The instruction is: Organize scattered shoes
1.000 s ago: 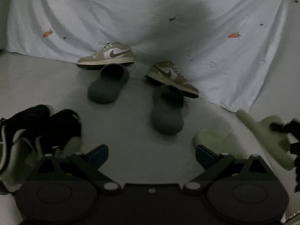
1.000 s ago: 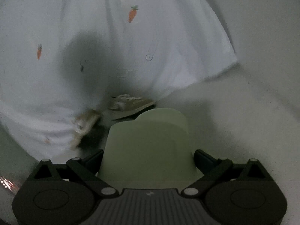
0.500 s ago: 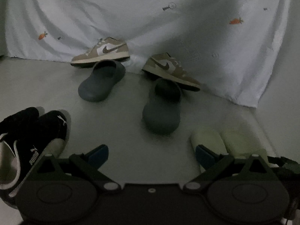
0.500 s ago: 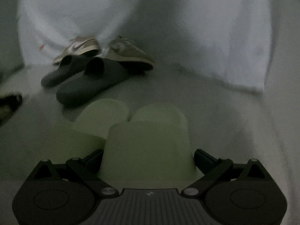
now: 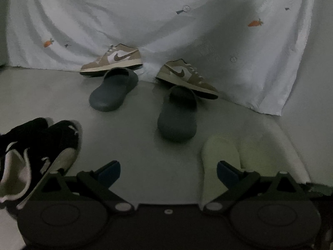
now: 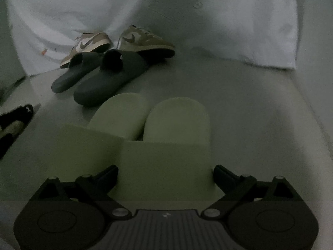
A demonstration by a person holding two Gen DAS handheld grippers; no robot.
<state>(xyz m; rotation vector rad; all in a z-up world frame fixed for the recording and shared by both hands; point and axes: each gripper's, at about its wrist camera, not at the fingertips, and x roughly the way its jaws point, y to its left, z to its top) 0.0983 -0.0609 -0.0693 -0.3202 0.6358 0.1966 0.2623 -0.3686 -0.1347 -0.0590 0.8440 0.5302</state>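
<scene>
Right gripper (image 6: 165,174) sits with its two fingers on either side of the right-hand pale green slipper (image 6: 172,141), flanking its heel end; whether they press it or only bracket it cannot be told, while the left gripper (image 5: 168,169) hangs spread wide over bare floor with nothing between its blue-tipped fingers (image 5: 109,169). Taking the white sheet (image 5: 166,20) with small carrot prints as the landmark, the grey floor (image 5: 135,145) runs out from its hem toward both cameras. Right at that hem stand two tan sneakers (image 5: 112,59) (image 5: 187,76), well apart and pointing different ways. Just in front of them, farther from the sheet, lie two dark grey slides (image 5: 113,90) (image 5: 178,116), one below each sneaker, heel ends touching or nearly touching them. Farther still from the sheet, the second green slipper (image 6: 120,114) lies beside the flanked one, toes toward the sheet, sides touching. Off to the left, well away from the sheet, a pair of black sneakers (image 5: 31,152) lies side by side.
</scene>
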